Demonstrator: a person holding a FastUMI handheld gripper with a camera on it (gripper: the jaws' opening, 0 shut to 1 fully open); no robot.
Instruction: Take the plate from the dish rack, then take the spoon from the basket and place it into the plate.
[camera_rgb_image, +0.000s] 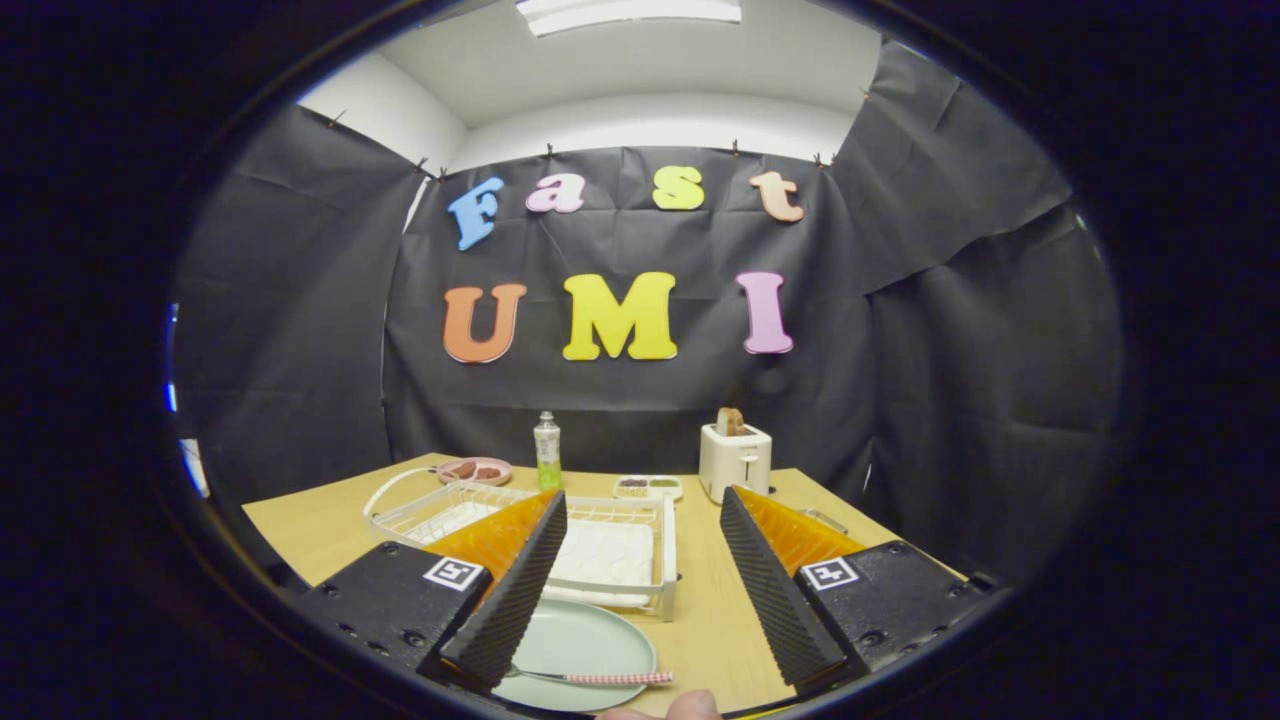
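Note:
A pale green plate (585, 640) lies on the wooden table (715, 610) just in front of the white wire dish rack (610, 545). A spoon (600, 678) with a red-and-white checked handle rests across the plate's near edge. My gripper (645, 590) is open, held above the table; the plate lies under and beside the left finger (515, 590), and the right finger (775, 590) is over bare table. Nothing is between the fingers. A white basket handle (395, 485) arcs at the rack's far left.
A white toaster (735, 460) with bread in it stands beyond the right finger. A green-liquid bottle (547, 452), a pink dish (475, 470) with food and a small tray (648, 487) sit behind the rack. A fingertip (690, 706) shows below the plate.

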